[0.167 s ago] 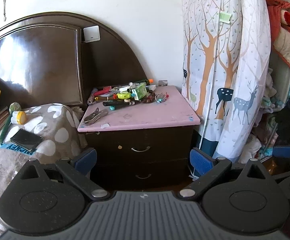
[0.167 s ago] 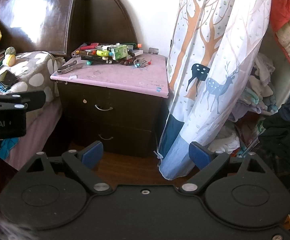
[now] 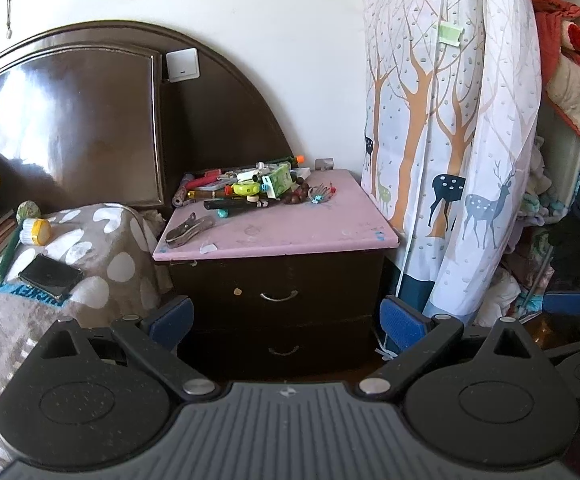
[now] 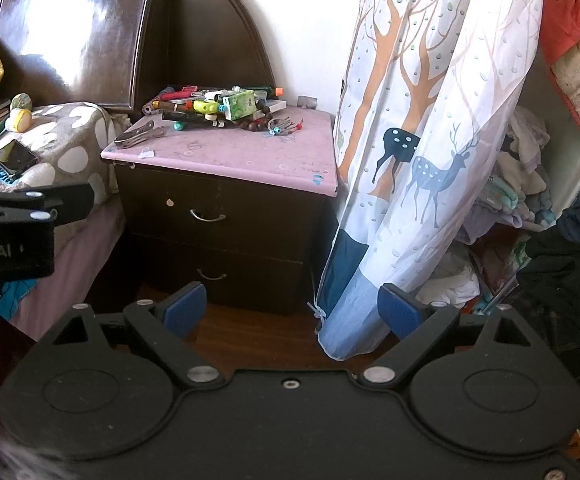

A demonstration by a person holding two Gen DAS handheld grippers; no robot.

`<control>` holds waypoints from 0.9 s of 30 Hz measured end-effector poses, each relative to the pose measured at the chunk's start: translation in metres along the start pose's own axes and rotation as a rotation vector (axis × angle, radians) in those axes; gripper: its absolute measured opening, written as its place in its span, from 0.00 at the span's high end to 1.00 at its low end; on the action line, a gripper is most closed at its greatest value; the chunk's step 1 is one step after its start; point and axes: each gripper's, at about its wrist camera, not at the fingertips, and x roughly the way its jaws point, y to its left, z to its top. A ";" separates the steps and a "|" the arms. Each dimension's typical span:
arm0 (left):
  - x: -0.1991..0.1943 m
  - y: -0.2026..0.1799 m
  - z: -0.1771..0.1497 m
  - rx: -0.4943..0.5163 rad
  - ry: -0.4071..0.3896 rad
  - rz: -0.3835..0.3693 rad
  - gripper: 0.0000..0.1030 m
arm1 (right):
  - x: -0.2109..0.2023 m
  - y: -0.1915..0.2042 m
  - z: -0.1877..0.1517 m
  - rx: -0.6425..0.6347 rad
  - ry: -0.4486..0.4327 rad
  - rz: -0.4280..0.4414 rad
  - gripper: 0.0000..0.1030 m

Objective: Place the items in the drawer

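Both left tongs (image 3: pixel 286 318) and right tongs (image 4: pixel 292 312) spread, empty; shut drawer (image 3: pixel 278 294) (upper one) ahead beyond left tongs.

We see a glossy dark wooden headboard (image 3: pixel 70 128) at ten o'clock throwing back bright window glare, while the bench (image 3: pixel 278 220) at the centre carries a smooth, matt pink top over dark wood drawer fronts, each upper drawer (image 3: pixel 278 288) and lower drawer (image 3: pixel 282 344) with a thin shiny metal handle. At three o'clock hangs a thin printed cloth cover (image 3: pixel 450 140), and at nine o'clock lies a soft, fuzzy spotted blanket (image 3: pixel 98 240). Our left gripper (image 3: pixel 286 320) and right gripper (image 4: pixel 294 312) show matt black plastic, faintly grainy, with blue rubbery-looking pads (image 3: pixel 402 322), and a dull metal clip (image 3: pixel 190 230) lies on the pink top.
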 end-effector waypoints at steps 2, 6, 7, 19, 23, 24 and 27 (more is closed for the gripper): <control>0.000 0.001 0.000 -0.009 0.004 -0.003 0.02 | -0.001 0.001 0.000 -0.002 0.000 -0.001 0.09; 0.000 0.003 -0.003 -0.017 0.005 -0.009 0.02 | -0.002 0.002 0.000 -0.006 -0.001 -0.004 0.09; 0.001 0.005 -0.004 -0.016 0.006 -0.014 0.02 | -0.002 0.003 0.000 -0.007 -0.001 -0.005 0.09; 0.004 0.005 -0.004 -0.026 0.021 -0.020 0.02 | 0.002 0.000 0.002 -0.010 0.007 -0.006 0.09; 0.005 0.006 -0.005 -0.028 0.024 -0.022 0.02 | 0.003 -0.002 0.003 -0.010 0.010 -0.005 0.09; 0.005 0.006 -0.004 -0.029 0.025 -0.022 0.02 | 0.004 -0.002 0.004 -0.011 0.011 -0.005 0.09; 0.005 0.007 -0.006 -0.031 0.026 -0.024 0.02 | 0.003 0.001 0.001 -0.012 0.007 -0.007 0.09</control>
